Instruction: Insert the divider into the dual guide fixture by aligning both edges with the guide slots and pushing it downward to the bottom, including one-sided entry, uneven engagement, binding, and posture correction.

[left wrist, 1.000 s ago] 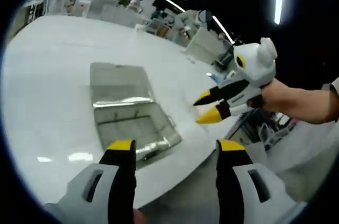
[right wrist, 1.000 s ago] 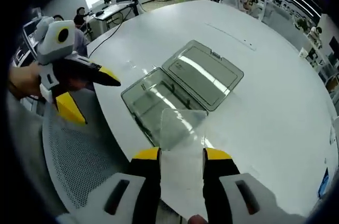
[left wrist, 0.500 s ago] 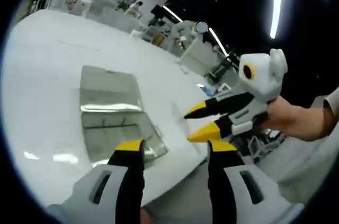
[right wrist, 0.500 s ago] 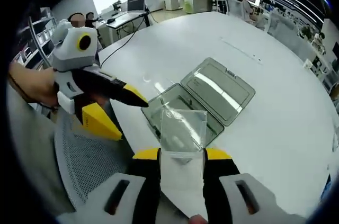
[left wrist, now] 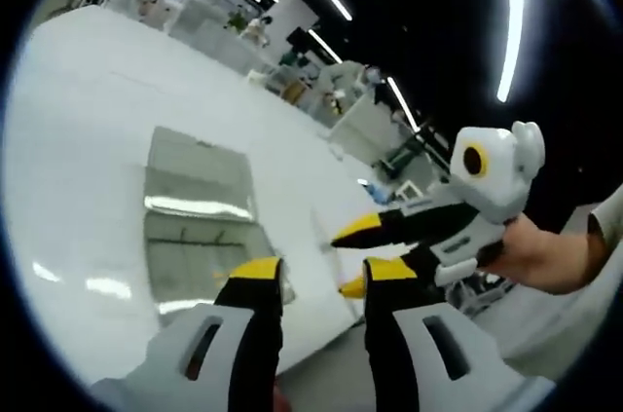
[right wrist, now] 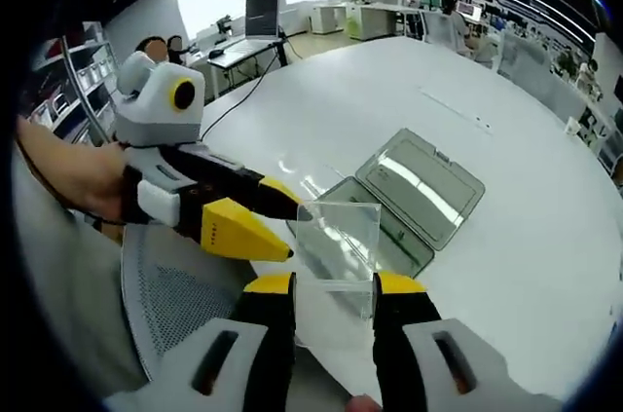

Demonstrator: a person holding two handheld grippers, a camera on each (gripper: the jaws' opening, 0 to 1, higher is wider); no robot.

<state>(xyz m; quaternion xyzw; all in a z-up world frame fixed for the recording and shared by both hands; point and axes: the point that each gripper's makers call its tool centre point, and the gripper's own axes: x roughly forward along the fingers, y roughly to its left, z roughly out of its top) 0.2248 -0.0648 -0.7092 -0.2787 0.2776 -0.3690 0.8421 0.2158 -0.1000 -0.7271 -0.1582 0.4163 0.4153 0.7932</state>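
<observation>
Right gripper view: the right gripper has its yellow-tipped jaws clamped on a clear, flat, square divider, held upright above the near edge of the glossy white worktop. Just past it lies the fixture, a transparent hinged box lying open. The left gripper, white with black, tapered jaws, is parted, one tip at the divider's corner.

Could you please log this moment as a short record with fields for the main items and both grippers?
divider: clear sheet, upright, clamped at its lower edge
right gripper: shut on the divider, above the table edge
left gripper: open, empty, tips at the divider's left edge
fixture: clear hinged box, lid laid open flat
surface: white round table
insertion: not yet begun
</observation>
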